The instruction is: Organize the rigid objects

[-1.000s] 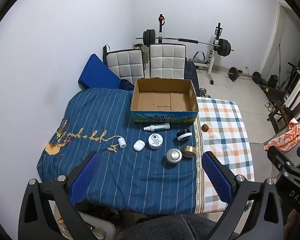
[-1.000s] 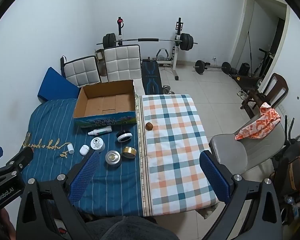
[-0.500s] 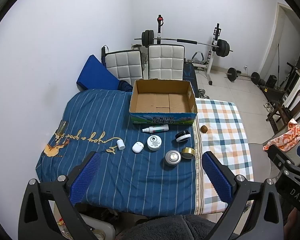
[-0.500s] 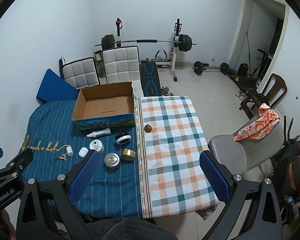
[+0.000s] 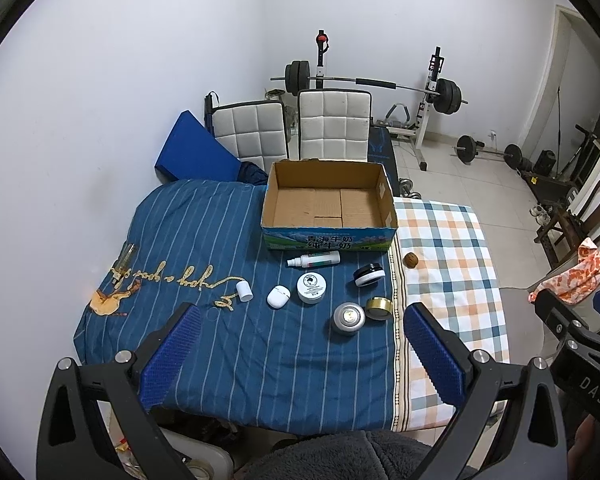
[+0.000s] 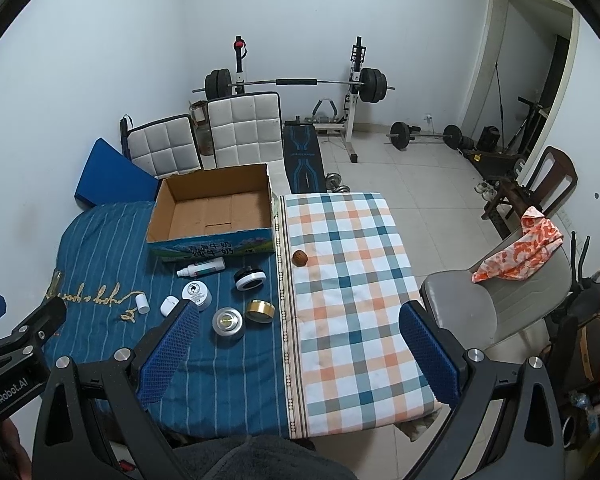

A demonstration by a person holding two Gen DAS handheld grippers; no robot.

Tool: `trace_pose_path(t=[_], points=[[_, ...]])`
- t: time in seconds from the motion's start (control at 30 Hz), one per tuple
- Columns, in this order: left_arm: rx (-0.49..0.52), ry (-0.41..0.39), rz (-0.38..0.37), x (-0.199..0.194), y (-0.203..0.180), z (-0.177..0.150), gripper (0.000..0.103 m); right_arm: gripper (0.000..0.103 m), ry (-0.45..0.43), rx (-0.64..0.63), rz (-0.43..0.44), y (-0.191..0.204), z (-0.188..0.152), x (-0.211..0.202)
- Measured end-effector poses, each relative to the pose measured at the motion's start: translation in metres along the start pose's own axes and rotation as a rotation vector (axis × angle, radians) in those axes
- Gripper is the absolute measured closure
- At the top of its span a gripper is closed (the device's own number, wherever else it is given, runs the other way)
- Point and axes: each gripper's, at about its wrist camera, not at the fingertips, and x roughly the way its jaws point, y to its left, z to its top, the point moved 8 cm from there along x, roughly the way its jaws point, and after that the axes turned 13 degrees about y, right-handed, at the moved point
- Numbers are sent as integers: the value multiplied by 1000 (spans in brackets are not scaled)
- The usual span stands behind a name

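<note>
An open, empty cardboard box (image 5: 328,204) (image 6: 212,208) stands at the back of the table. In front of it lie a white spray bottle (image 5: 314,259), a white jar (image 5: 311,288), a black-and-white jar (image 5: 369,275), a silver tin (image 5: 348,317), a gold tin (image 5: 379,308), a white case (image 5: 278,297), a small white cap (image 5: 244,291) and a brown nut (image 5: 411,260) (image 6: 300,258). My left gripper (image 5: 300,352) is open and empty, high above the near table edge. My right gripper (image 6: 300,348) is open and empty, likewise raised.
The table has a blue striped cloth (image 5: 204,248) on the left and a checked cloth (image 6: 348,280) on the right. Two white chairs (image 5: 332,124) stand behind it, a grey chair (image 6: 472,304) to the right. Weight bench and barbells stand beyond.
Both grippers have pulled back and up slightly; the table objects look a little smaller and farther. Nothing on the table moved.
</note>
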Motion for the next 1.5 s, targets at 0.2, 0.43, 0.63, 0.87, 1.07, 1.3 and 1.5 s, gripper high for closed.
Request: trace_pose_path(t=[0.2, 0.43, 0.63, 0.87, 1.07, 1.3, 1.5], points=[[2, -8, 0, 0, 1, 6, 0, 1, 1, 0, 0, 0, -2, -1], [6, -4, -3, -1, 4, 8, 0, 1, 1, 0, -1, 0, -2, -1], [6, -13, 0, -1, 2, 8, 0, 1, -2, 1, 3, 1, 0, 0], [6, -13, -1, -1, 1, 7, 0, 1, -2, -2, 4, 1, 0, 0], [7, -12, 1, 0, 1, 8, 0, 1, -3, -3, 5, 1, 0, 0], [6, -12, 1, 0, 1, 8, 0, 1, -3, -2, 6, 2, 2, 0], [7, -11, 1, 1, 1, 8, 0, 1, 0, -3, 9, 4, 5, 2]])
